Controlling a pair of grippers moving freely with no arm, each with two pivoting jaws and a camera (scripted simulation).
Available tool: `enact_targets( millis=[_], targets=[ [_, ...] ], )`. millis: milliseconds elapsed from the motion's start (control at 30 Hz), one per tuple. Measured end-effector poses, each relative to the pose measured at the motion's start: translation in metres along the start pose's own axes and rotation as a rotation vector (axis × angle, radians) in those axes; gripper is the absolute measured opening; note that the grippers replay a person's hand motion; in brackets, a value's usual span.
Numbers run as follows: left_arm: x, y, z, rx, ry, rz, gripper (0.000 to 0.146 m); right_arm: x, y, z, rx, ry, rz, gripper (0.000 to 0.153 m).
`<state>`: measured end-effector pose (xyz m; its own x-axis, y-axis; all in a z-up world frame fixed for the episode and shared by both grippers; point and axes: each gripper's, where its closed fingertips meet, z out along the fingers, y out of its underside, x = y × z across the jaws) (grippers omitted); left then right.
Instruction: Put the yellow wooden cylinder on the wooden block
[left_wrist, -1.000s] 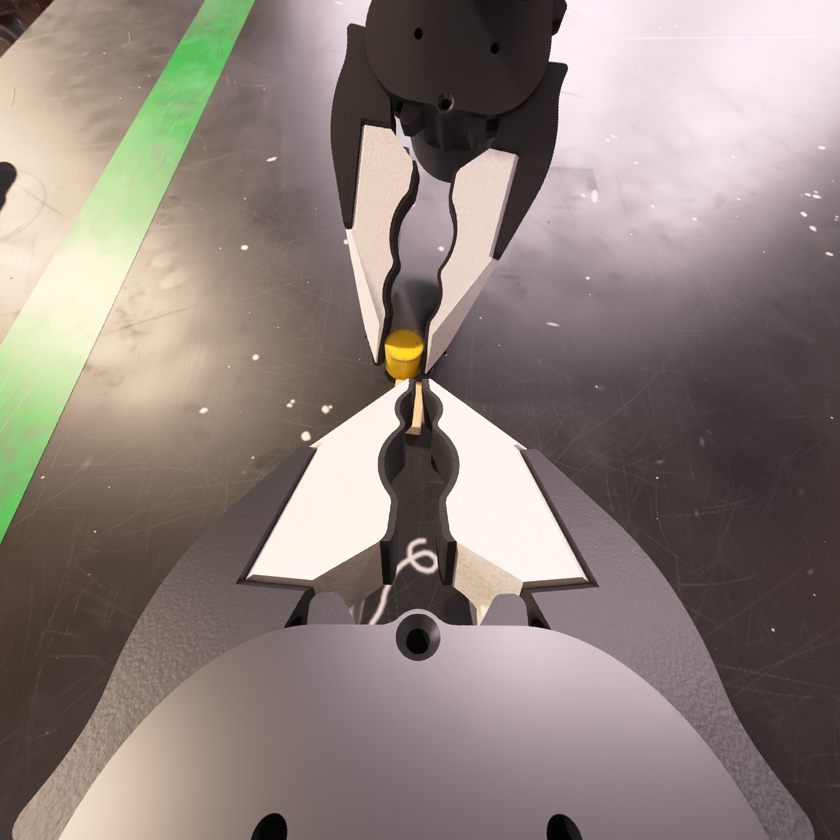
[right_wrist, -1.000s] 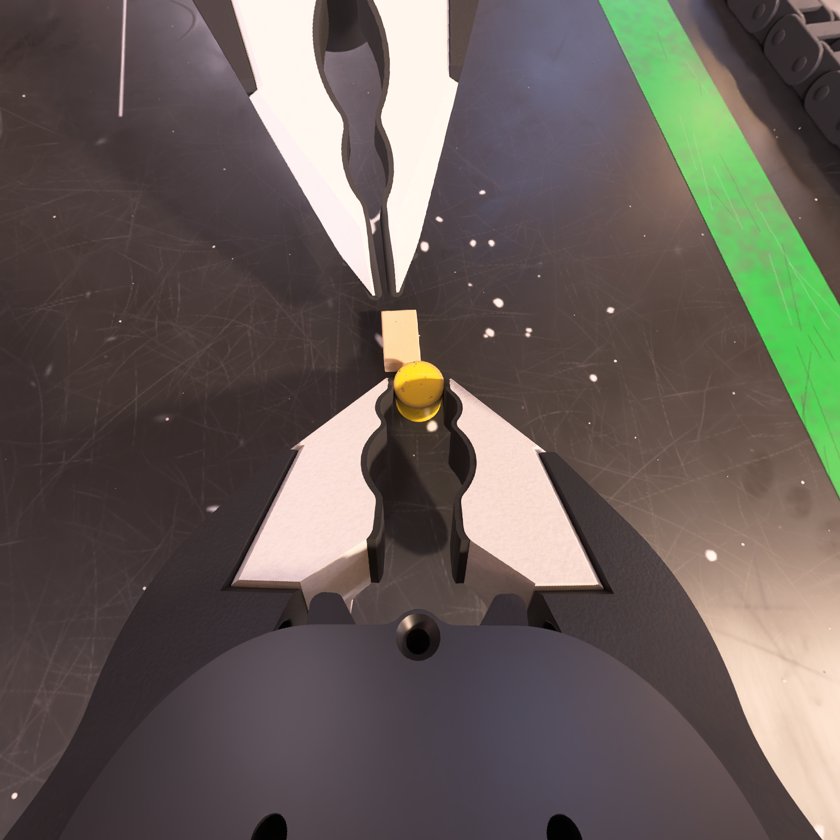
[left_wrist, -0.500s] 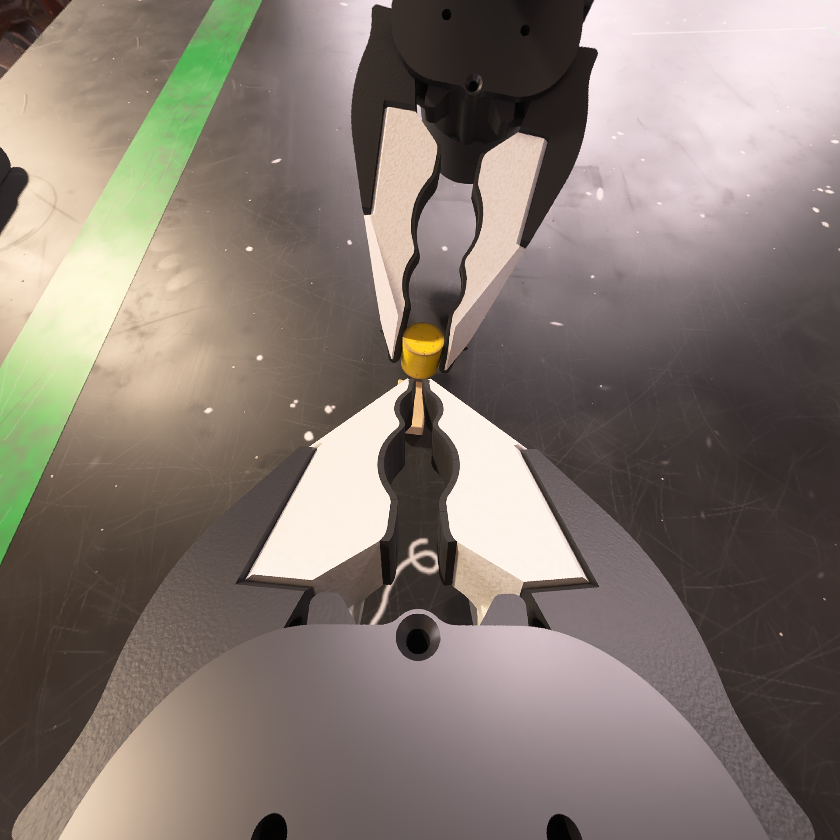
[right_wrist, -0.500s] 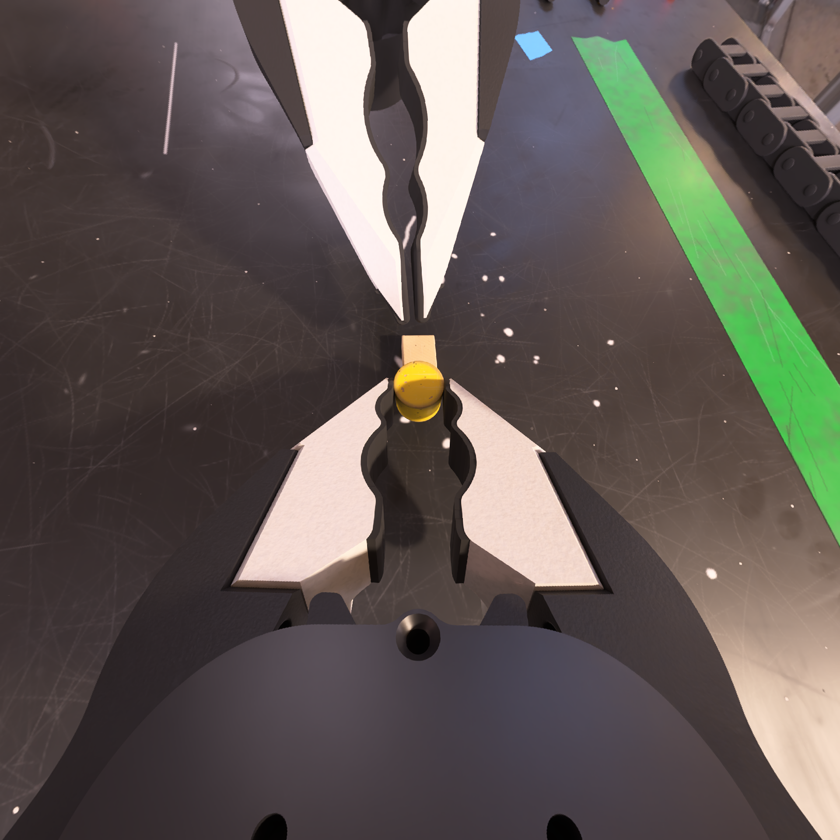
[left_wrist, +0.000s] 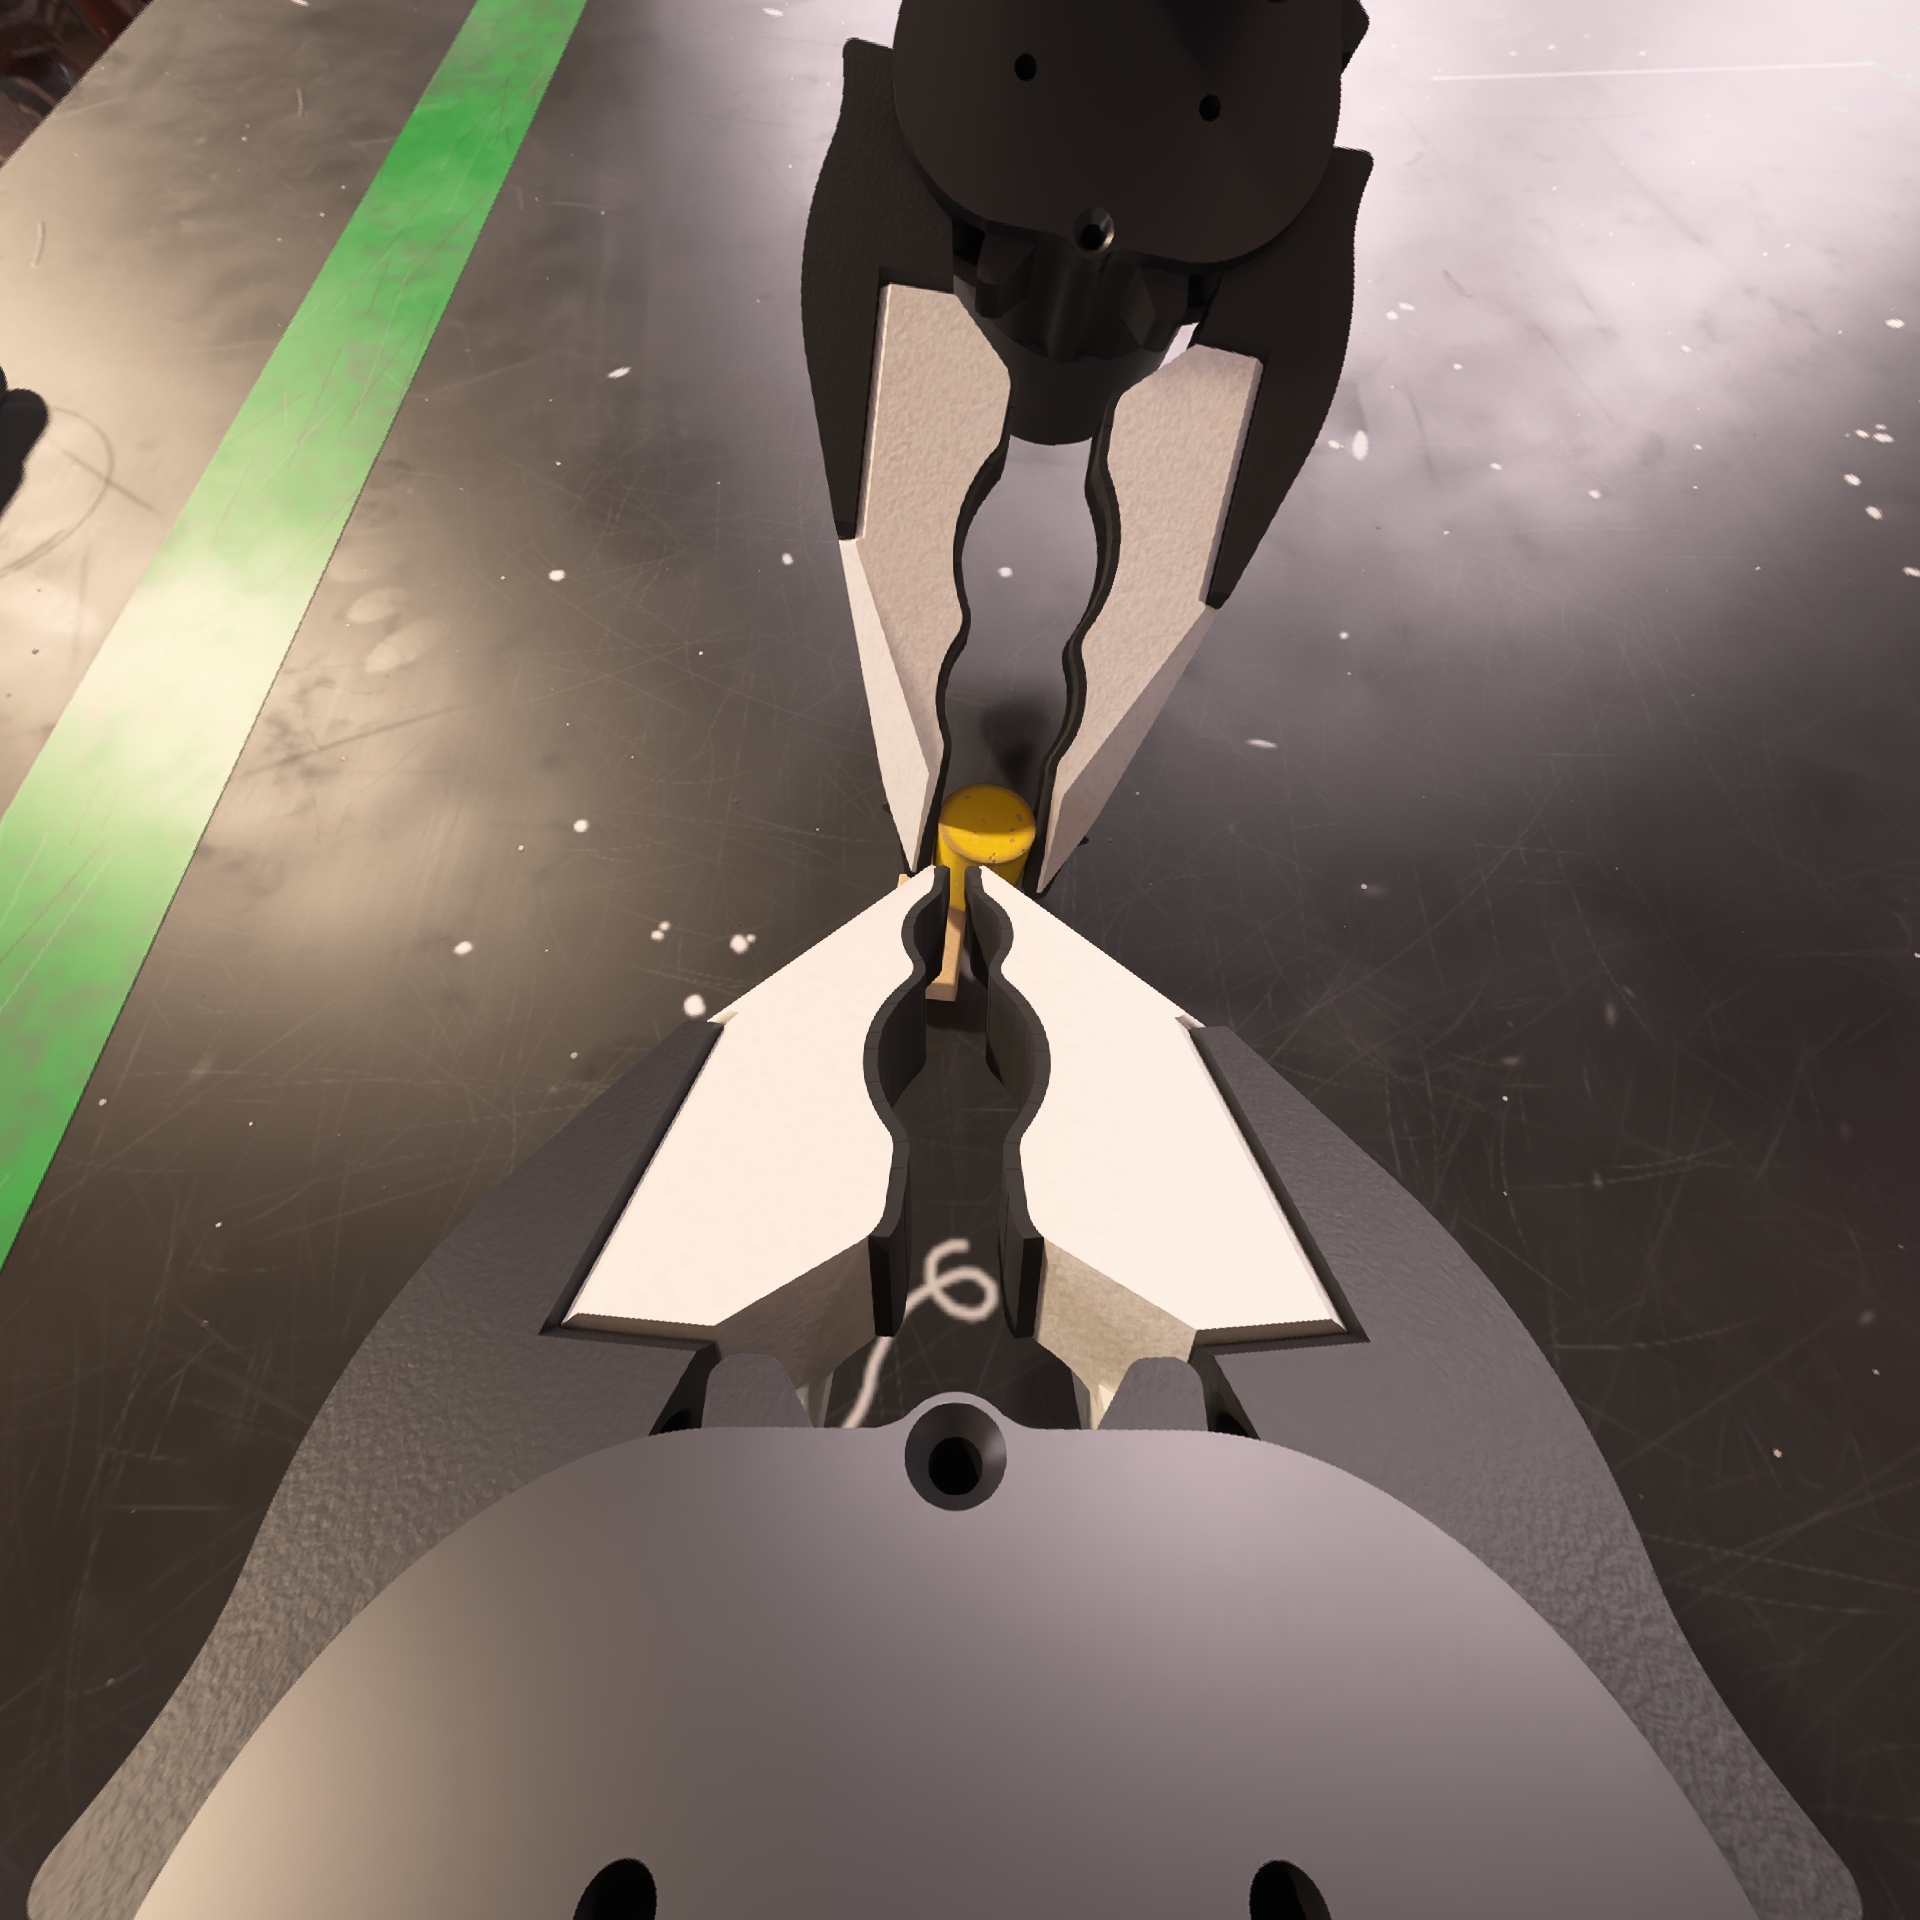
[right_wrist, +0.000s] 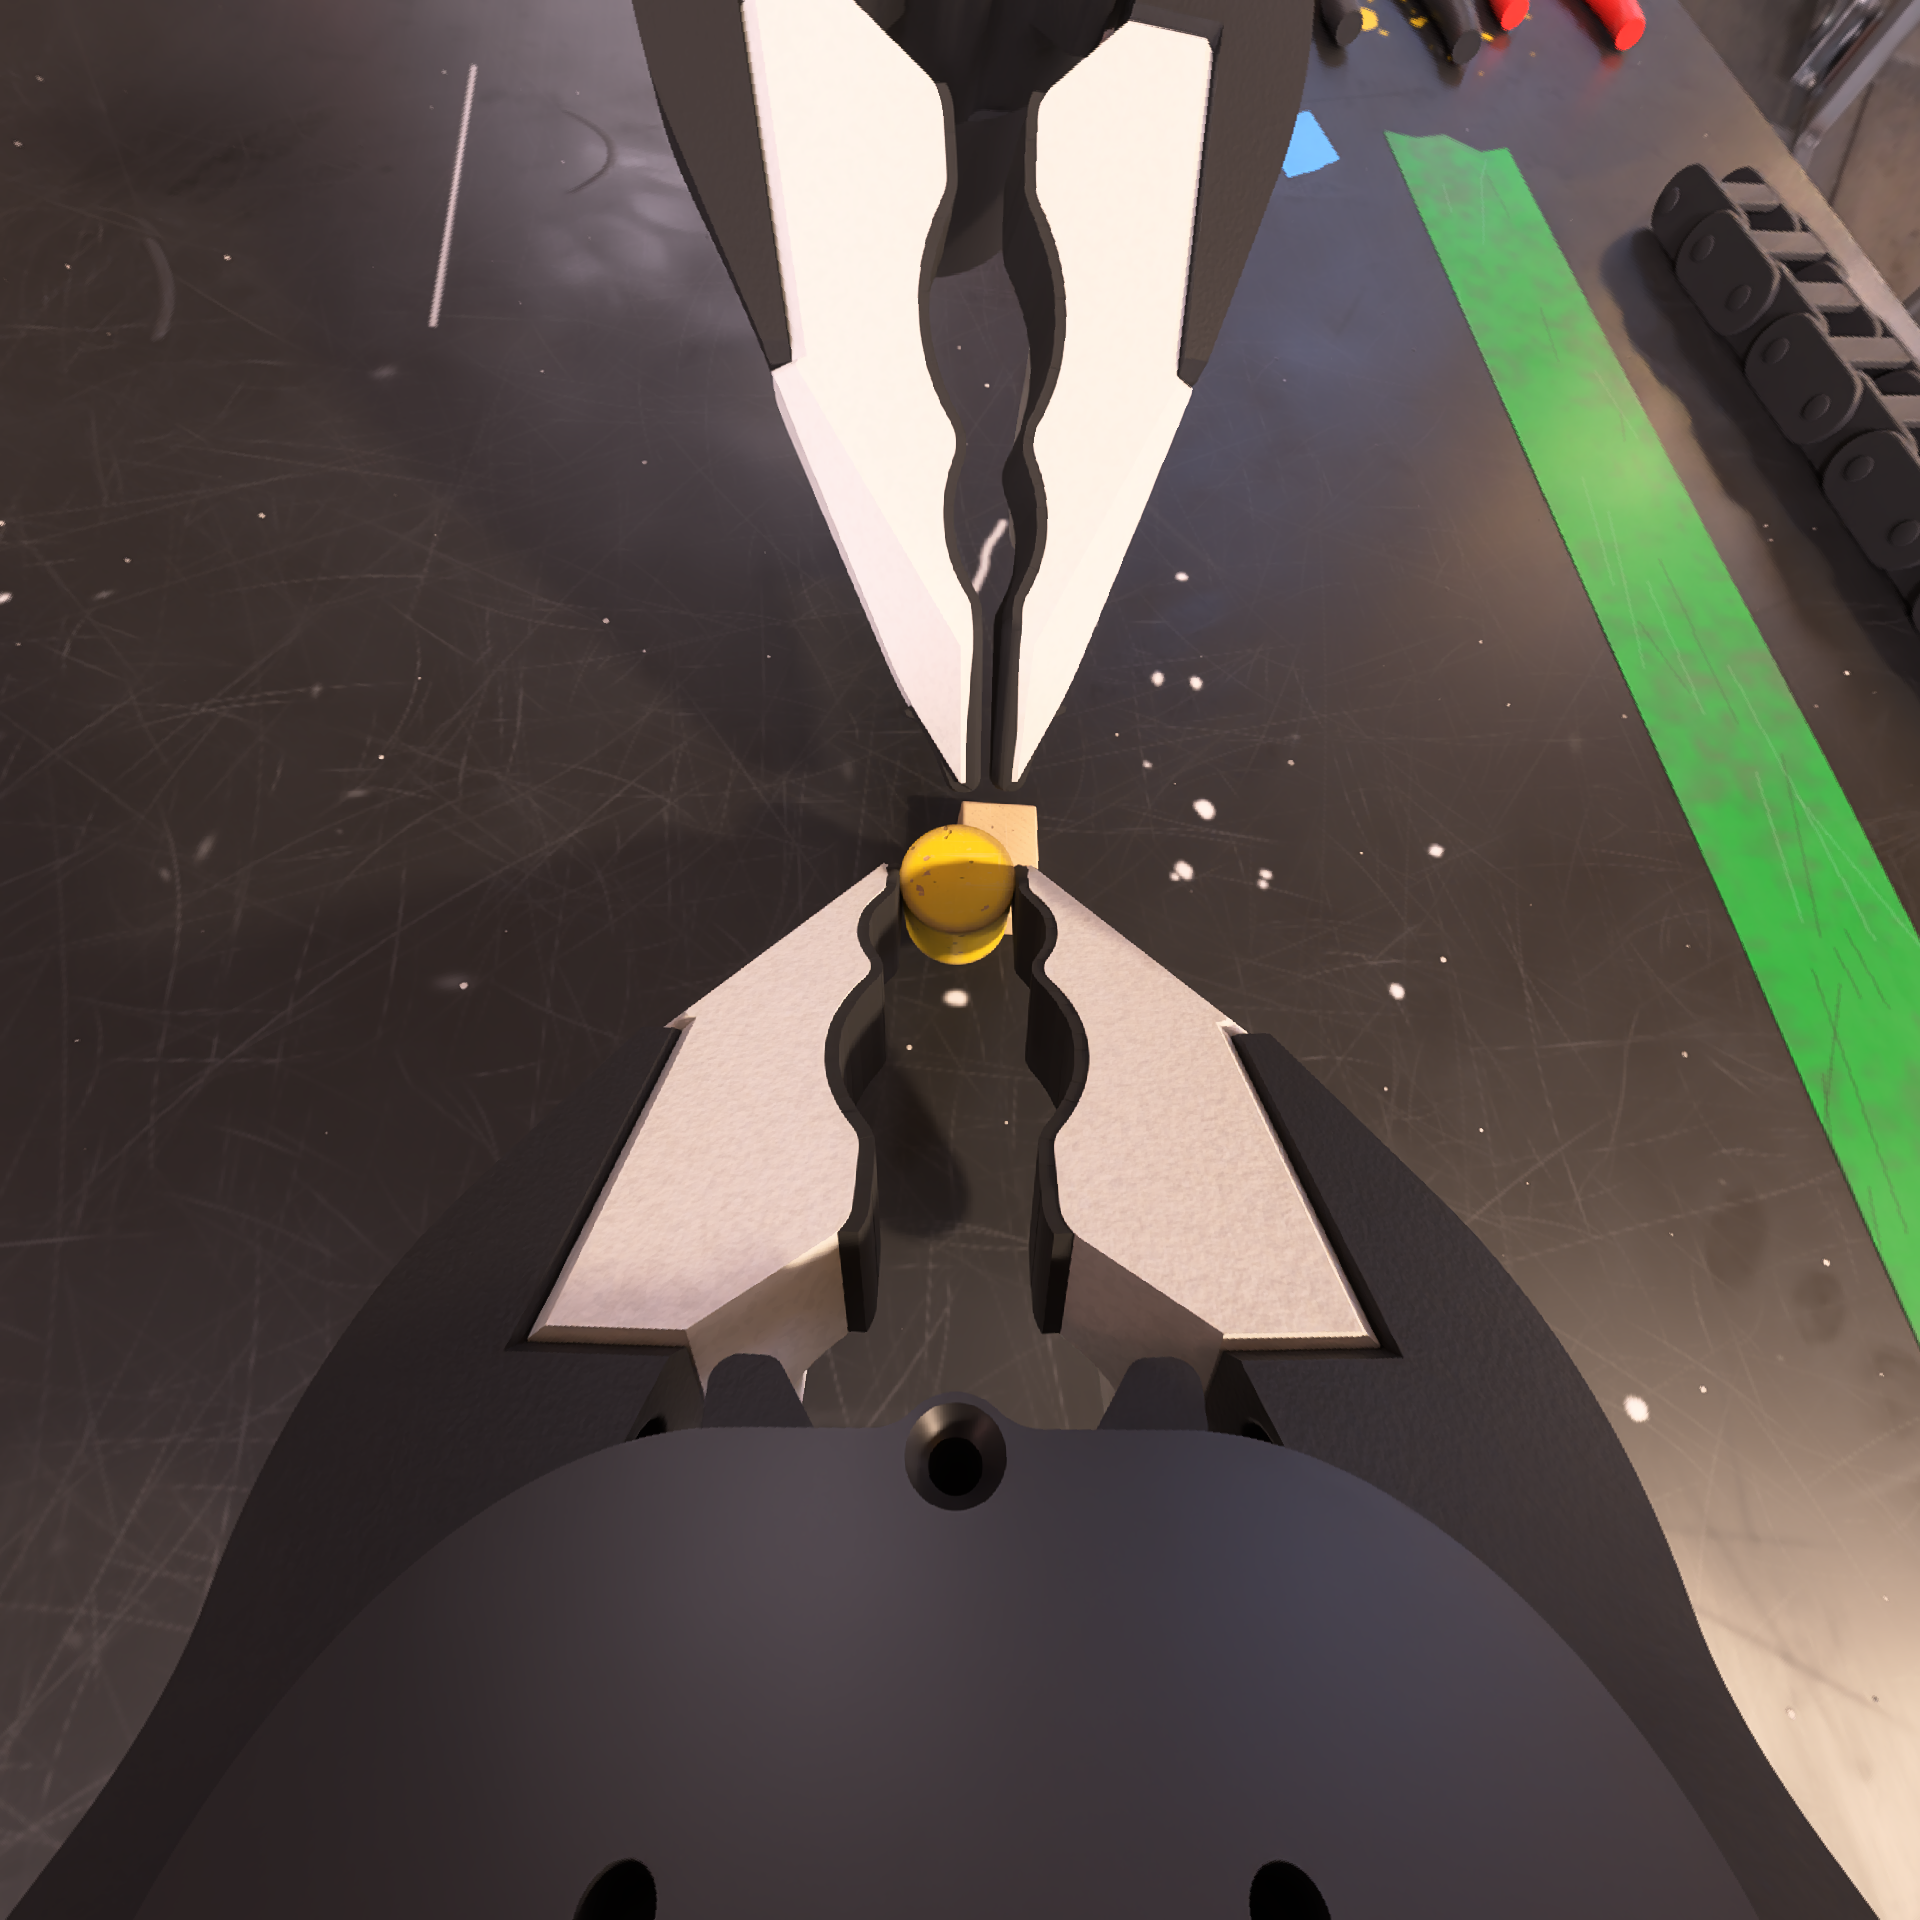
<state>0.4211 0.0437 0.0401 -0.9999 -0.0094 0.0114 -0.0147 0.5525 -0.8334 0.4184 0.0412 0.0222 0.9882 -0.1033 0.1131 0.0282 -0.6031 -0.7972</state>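
My right gripper (right_wrist: 956, 883) is shut on the yellow wooden cylinder (right_wrist: 954, 899), held upright at its fingertips. Just beyond it lies the small pale wooden block (right_wrist: 1006, 828), with the cylinder overlapping its near edge. My left gripper (right_wrist: 987, 777) faces the right one, tips together at the block's far edge. In the left wrist view my left gripper (left_wrist: 956, 878) is shut on the thin block (left_wrist: 945, 961), seen edge-on between the fingers. The right gripper (left_wrist: 980, 878) holds the cylinder (left_wrist: 985, 834) directly in front of the left tips.
The surface is a dark scratched table (right_wrist: 416, 831) with white paint specks. A green tape stripe (right_wrist: 1662, 623) runs along one side and shows in the left wrist view (left_wrist: 208, 582). A black cable chain (right_wrist: 1808, 322), a blue tape scrap (right_wrist: 1309, 145) and red items (right_wrist: 1590, 16) lie beyond the stripe.
The two grippers have stayed tip to tip. The cylinder has shifted to overlap the block's near edge, and both views take in more of the table beyond. Both grips are unchanged.
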Motion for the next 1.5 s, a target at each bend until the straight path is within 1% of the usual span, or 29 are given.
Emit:
enact_targets(
  millis=[700,1267,1500],
  targets=[
    [-0.0004,-0.0004,-0.0003,0.004,0.013,-0.016,0.003,0.0037,-0.0012,0.0027,0.001,-0.007,-0.002,0.021],
    [-0.0034,-0.0014,-0.0054,0.030,-0.012,-0.005,0.006,0.0034,-0.0016,0.0037,0.001,-0.013,-0.005,0.021],
    [-0.0056,0.0046,-0.0073,-0.001,-0.026,-0.007,0.007,0.0038,-0.0018,0.0036,0.003,-0.012,-0.005,0.021]
  ],
)
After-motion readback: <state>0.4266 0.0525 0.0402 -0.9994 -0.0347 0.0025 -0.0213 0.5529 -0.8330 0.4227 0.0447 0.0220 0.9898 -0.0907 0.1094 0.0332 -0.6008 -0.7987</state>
